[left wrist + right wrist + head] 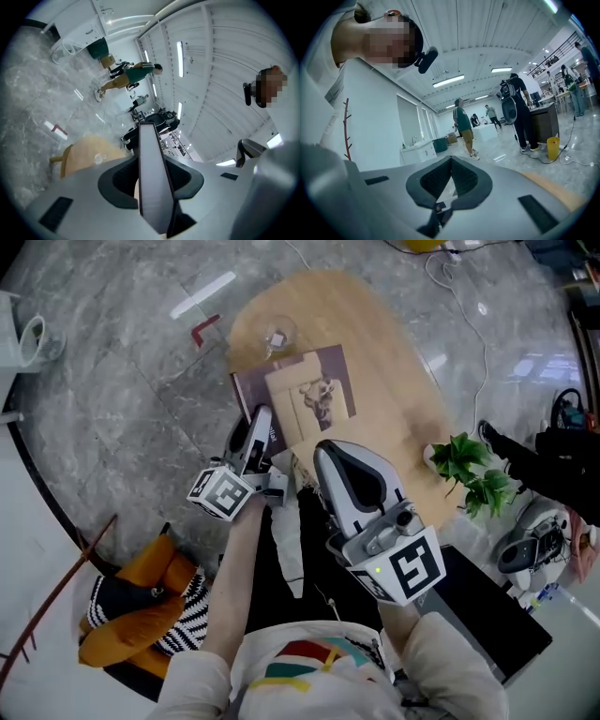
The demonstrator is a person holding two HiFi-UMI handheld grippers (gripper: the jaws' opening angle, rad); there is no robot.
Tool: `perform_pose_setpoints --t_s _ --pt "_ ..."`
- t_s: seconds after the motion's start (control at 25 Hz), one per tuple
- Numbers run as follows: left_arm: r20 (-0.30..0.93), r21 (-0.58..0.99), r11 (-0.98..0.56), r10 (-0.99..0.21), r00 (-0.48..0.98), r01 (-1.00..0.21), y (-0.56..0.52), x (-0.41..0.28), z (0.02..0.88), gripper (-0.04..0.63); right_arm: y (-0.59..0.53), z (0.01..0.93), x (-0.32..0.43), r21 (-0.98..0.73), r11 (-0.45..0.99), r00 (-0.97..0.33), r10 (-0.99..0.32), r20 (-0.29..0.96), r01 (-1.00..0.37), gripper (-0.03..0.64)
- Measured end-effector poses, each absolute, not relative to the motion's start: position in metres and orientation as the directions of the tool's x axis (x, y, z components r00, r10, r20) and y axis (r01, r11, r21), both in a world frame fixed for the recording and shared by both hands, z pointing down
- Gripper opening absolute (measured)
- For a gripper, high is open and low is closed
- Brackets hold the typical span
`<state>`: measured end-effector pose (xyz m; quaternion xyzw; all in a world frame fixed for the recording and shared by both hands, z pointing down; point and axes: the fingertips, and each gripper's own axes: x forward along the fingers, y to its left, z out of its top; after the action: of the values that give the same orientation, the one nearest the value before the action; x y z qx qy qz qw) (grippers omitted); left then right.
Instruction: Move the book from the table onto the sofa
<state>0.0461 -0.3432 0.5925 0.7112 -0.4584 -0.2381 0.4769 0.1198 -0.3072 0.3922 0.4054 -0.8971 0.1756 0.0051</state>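
Note:
The book (pixel 309 390), dark-covered with a beige picture on its front, hangs tilted over the near end of the oval wooden table (pixel 394 352). My left gripper (pixel 262 427) grips its left edge. In the left gripper view the pale page block of the book (pixel 150 154) runs straight between the two jaws, which press on both of its sides, so the left gripper (pixel 151 165) is shut on it. My right gripper (pixel 324 452) sits at the book's near edge. In its own view the right gripper (pixel 451 161) has its tips together, with nothing visible between them.
A small clear glass object (pixel 278 337) stands on the table beyond the book. A potted green plant (pixel 473 474) sits at the table's right end. An orange and striped cushion heap (pixel 141 610) lies lower left, a black panel (pixel 492 610) lower right. Several people stand far off.

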Motion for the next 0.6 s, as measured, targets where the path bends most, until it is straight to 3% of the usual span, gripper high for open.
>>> perform_pose_setpoints --t_s 0.24,0.6 --pt "-0.133 0.822 -0.314 -0.917 0.376 -0.474 -0.378 0.012 0.436 0.155 -0.312 0.314 0.121 -0.27 0.613 -0.648 -0.759 0.06 -0.743 0.011" --pt "-0.37 0.644 -0.464 -0.885 0.283 -0.609 -0.333 -0.025 0.231 0.155 -0.288 0.188 0.121 -0.197 0.667 -0.654 -0.745 -0.134 -0.719 0.011"
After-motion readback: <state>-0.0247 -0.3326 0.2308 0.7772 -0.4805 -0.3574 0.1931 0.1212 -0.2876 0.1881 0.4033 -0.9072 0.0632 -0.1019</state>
